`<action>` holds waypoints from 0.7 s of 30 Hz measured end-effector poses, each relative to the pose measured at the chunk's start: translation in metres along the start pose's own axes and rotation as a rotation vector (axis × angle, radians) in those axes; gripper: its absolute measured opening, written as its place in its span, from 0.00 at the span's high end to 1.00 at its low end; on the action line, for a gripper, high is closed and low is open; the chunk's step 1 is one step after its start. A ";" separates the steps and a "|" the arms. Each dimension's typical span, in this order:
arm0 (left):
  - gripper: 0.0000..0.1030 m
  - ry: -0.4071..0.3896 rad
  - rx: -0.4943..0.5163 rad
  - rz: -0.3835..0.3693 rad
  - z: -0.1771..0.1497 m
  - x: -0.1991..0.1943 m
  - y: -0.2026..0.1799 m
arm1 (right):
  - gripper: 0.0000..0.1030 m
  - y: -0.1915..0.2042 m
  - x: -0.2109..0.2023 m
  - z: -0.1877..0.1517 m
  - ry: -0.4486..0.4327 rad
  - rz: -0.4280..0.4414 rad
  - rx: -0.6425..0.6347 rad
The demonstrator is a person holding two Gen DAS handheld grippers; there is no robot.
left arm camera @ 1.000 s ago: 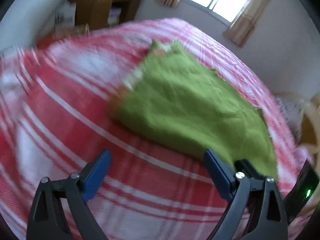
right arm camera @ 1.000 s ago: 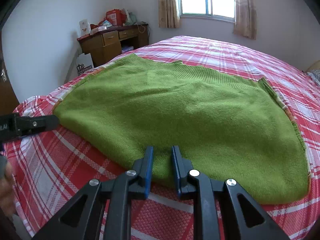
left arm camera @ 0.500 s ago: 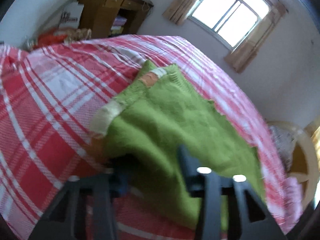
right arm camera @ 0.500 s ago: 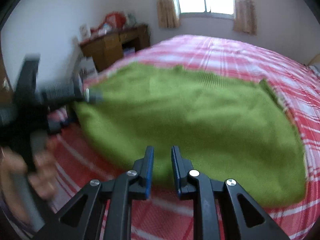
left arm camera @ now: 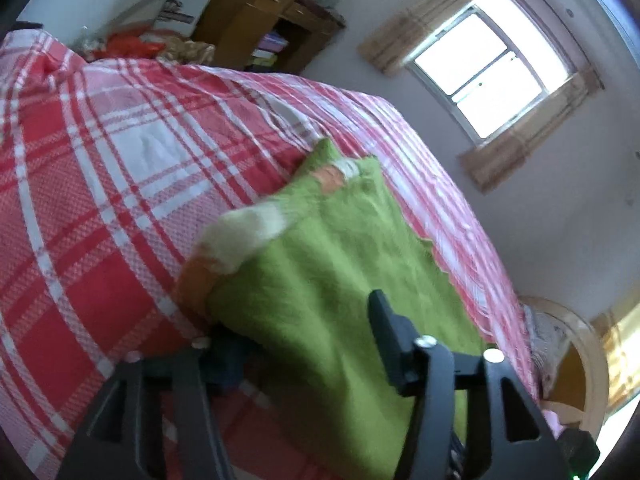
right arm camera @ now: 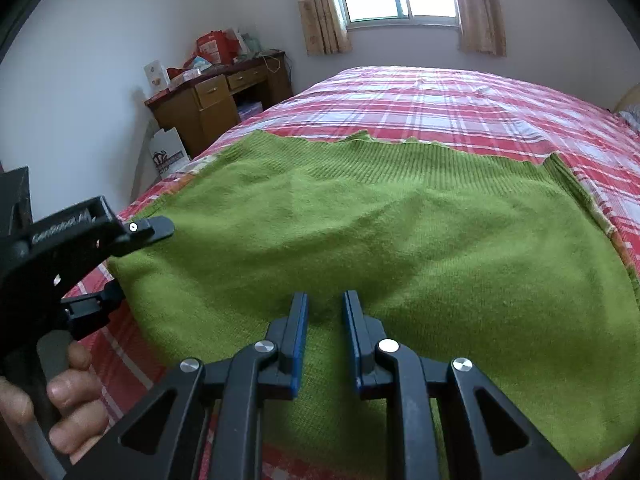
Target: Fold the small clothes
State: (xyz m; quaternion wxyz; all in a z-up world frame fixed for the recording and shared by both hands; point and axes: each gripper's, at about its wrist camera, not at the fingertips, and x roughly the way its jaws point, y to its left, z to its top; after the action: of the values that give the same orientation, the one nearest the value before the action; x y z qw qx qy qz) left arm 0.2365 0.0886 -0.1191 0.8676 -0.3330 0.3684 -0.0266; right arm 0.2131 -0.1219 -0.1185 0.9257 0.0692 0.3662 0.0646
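Left wrist view: the left tongs [left arm camera: 308, 344] point downward at the near left corner of a green knitted sweater [left arm camera: 348, 280] that lies flat on a bed with a red and white plaid cover [left arm camera: 100, 184]. Their jaws have just been closing and then easing slightly apart; the corner of the sweater lies between them, one finger over the knit and the other under its edge, so they are pinching the cloth. A cream and orange cuff [left arm camera: 240, 236] shows at the fold beside the grip.

Right wrist view: the right tongs [right arm camera: 325, 334] slope down over the near hem of the sweater [right arm camera: 400, 240], jaws narrowly apart with a raised ridge of knit pinched between the blue pads [right arm camera: 300, 336]. At the left edge a hand [right arm camera: 64, 396] wraps the handle of the left tongs [right arm camera: 132, 264], which bear lettering too blurred to read surely. A paper bag with a dark printed logo [right arm camera: 168, 154] leans against the wooden desk [right arm camera: 216, 100].
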 end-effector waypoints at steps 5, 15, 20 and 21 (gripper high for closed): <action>0.85 -0.005 0.103 0.037 -0.004 -0.001 -0.010 | 0.82 -0.002 0.000 -0.003 -0.004 0.003 0.003; 0.86 -0.148 0.649 0.141 -0.037 -0.018 -0.106 | 0.82 -0.027 -0.014 -0.004 -0.038 0.077 0.140; 0.87 -0.117 0.764 0.146 -0.052 -0.006 -0.120 | 0.82 -0.045 -0.021 -0.013 -0.041 0.081 0.225; 0.87 -0.112 0.772 0.146 -0.053 -0.005 -0.120 | 0.82 -0.047 -0.018 -0.016 -0.033 0.093 0.236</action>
State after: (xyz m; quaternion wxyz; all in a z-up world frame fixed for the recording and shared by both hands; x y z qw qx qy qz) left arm 0.2217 -0.0331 -0.0708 0.9473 0.0437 0.3062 -0.0831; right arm 0.1923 -0.1699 -0.1257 0.9131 0.1954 0.3523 0.0627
